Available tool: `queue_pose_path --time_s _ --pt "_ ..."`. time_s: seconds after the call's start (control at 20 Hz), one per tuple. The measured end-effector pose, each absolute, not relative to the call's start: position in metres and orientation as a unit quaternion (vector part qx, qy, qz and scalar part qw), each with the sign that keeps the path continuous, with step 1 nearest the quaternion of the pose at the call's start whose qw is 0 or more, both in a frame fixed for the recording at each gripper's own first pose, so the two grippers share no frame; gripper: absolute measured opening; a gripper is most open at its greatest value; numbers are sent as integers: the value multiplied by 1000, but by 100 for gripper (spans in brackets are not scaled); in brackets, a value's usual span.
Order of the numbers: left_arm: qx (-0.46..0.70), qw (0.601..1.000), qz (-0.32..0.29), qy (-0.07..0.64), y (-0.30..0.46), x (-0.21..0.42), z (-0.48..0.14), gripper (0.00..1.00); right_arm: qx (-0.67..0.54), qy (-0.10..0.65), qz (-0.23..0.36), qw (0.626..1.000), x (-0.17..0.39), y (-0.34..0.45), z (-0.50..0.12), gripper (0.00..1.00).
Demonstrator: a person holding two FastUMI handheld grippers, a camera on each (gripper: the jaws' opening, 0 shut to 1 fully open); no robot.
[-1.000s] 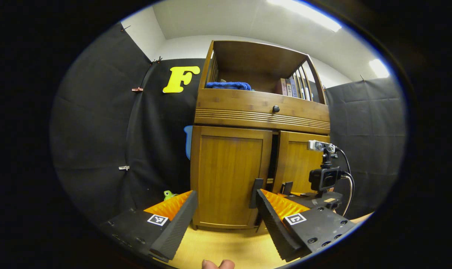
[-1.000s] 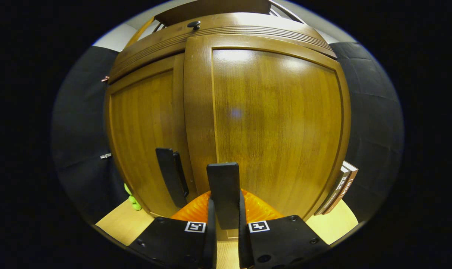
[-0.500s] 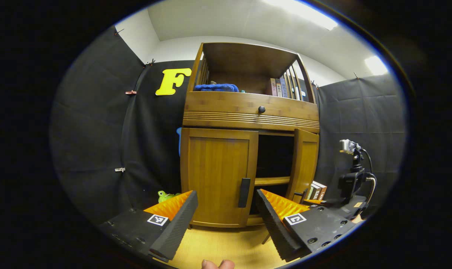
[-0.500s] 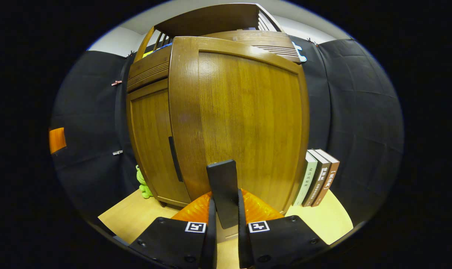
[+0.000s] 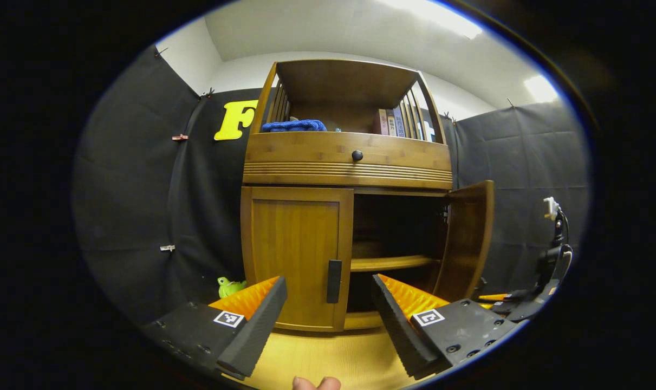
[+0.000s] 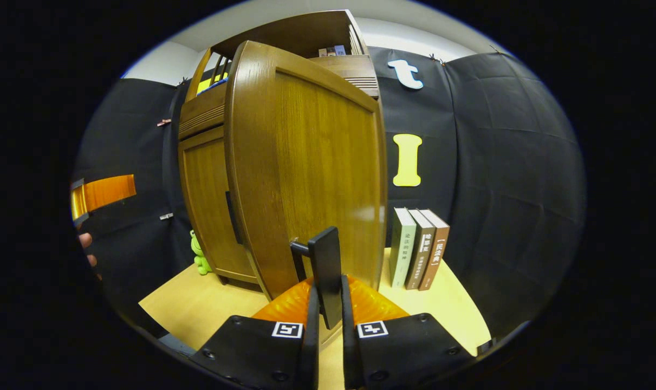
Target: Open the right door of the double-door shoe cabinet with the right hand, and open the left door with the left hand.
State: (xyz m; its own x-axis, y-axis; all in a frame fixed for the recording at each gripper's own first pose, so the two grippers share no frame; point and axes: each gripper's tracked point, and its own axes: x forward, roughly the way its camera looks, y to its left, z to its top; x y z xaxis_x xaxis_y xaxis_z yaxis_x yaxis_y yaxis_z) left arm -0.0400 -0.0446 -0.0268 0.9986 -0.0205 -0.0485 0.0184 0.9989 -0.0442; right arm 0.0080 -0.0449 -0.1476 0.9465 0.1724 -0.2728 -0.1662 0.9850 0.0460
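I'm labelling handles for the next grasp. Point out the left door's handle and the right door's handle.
left door handle (image 5: 334, 281): left gripper view, middle of the bar.
right door handle (image 6: 328, 260): right gripper view, face above the tool.

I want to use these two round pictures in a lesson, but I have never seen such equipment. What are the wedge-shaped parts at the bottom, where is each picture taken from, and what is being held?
No robot here: a person carries a hand-held gripper in each hand, with a camera on each looking along its two fingers.

In the left gripper view, the left hand-held gripper is open, holding nothing, facing the shoe cabinet. The left door is shut; the right door is swung open, showing a shelf.

In the right gripper view, the right hand-held gripper is shut on the right door's handle. Three books stand beside the cabinet, and a green toy sits by it on the wooden floor.
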Motion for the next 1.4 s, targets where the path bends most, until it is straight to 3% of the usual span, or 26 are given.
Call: queue_pose_path --time_s 0.75,1.15,1.25,1.4 --pt "3 1000 5 31 -94 -4 -29 96 -36 111 46 992 -10 -165 -106 16" --pt "-11 999 1 43 -102 25 -48 97 -8 98 4 995 -24 -180 -89 17" --pt "-14 998 5 54 -96 40 -61 97 2 86 -33 996 -39 -195 -71 49" --pt "-18 998 10 58 -86 71 -74 97 41 55 -39 997 -52 -193 -42 98"
